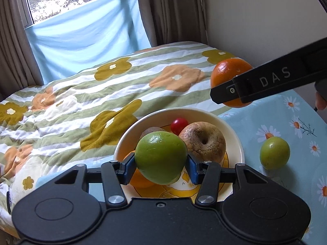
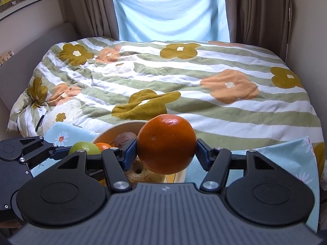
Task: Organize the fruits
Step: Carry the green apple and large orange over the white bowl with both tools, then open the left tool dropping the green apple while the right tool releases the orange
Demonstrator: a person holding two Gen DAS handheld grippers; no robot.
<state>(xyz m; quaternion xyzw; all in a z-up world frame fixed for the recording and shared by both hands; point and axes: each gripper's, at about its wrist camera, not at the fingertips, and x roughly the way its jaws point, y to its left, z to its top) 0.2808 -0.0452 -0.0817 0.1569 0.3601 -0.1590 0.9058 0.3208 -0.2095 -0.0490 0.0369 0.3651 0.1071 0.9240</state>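
Note:
My left gripper [image 1: 161, 167] is shut on a green apple [image 1: 160, 158], held just above the cream bowl [image 1: 238, 143]. Inside the bowl lie a brown wrinkled apple [image 1: 204, 140], a red cherry tomato [image 1: 178, 125], a kiwi [image 1: 151, 131] and an orange fruit [image 1: 139, 180] half hidden under the apple. My right gripper [image 2: 166, 153] is shut on an orange [image 2: 166, 146], held above the bowl's right rim [image 2: 120, 127]; in the left wrist view that orange [image 1: 226, 71] hangs at the upper right behind a black finger [image 1: 255, 83]. A second green apple [image 1: 274, 153] rests on the daisy cloth.
The bowl stands on a light-blue daisy tablecloth [image 1: 296, 134] at the foot of a bed with a flowered striped quilt [image 2: 184, 77]. Curtains and a blue sheet [image 2: 171, 8] hang over the window behind. A wall is close on the right.

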